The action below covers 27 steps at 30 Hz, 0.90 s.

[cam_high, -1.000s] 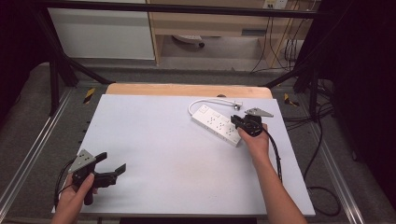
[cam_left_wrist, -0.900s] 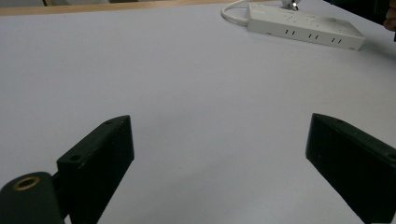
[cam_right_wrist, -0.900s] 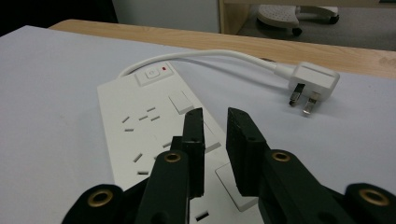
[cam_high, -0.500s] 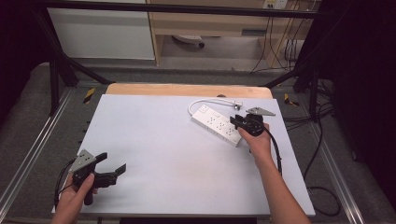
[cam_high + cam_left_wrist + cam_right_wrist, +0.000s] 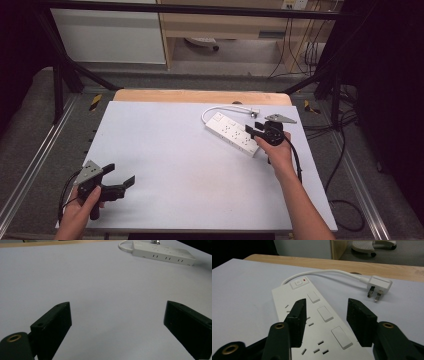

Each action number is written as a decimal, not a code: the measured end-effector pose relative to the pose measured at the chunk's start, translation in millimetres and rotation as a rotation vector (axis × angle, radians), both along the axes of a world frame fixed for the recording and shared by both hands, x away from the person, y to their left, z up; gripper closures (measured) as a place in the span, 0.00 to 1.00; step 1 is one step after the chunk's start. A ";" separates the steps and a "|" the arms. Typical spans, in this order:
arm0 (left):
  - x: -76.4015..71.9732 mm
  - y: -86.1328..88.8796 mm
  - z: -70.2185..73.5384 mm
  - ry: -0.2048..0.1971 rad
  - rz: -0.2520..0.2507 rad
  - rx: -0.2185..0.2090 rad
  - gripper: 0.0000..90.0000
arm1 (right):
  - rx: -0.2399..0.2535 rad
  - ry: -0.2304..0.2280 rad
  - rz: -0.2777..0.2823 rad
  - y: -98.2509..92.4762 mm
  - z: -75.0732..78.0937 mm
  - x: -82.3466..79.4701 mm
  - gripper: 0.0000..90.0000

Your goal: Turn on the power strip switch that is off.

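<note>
One white power strip (image 5: 233, 133) on the table (image 5: 165, 165), lying slantwise at the right half, toward the far edge. One cord (image 5: 225, 109) curling from its far end, ending in one plug (image 5: 378, 286) that lies flat on the table, prongs toward the near side, just beyond the strip. In the right gripper view: one round button with a red lamp at the strip's far end, three rocker switches in a row along one side, socket holes beside them.

Two grippers. Right gripper (image 5: 261, 131) poised over the strip's near end, jaws partway apart and just been opening, strip surface below the gap, pads not pressing on anything. Left gripper (image 5: 121, 176) at the near left corner of the table, well apart from the strip, jaws spread wide with only bare tabletop between them.

Two hands, one on each gripper handle, forearms coming in from the near side. Wooden board edge (image 5: 200, 96) along the table's far side. Beyond the table, floor with cables (image 5: 300, 50) and a white cabinet (image 5: 107, 35). Nothing lying between either gripper and the strip.
</note>
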<state>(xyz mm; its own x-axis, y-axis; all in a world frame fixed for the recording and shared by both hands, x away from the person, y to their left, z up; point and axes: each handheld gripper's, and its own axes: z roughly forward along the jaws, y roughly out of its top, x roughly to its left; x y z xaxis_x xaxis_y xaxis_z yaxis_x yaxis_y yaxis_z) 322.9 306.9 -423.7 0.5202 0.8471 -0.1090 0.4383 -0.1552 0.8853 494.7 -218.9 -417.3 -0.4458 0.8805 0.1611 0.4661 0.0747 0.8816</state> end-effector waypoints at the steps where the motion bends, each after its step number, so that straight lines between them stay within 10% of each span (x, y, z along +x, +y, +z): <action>1: 0.0 0.0 0.0 -0.001 0.000 -0.001 0.09 | 0.002 0.002 -0.001 -0.2 0.3 0.0 0.53; 27: -0.3 0.7 0.2 -0.002 0.001 0.000 0.09 | 0.006 0.060 0.003 3.6 18.0 -1.4 0.13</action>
<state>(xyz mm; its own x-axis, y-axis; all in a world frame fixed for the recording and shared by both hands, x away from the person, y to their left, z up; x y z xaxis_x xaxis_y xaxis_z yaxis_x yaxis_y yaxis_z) 322.6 307.6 -423.5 0.5196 0.8475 -0.1084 0.4370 -0.1546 0.8861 493.4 -215.2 -399.3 -0.4378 0.8780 0.1933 0.5182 0.0708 0.8523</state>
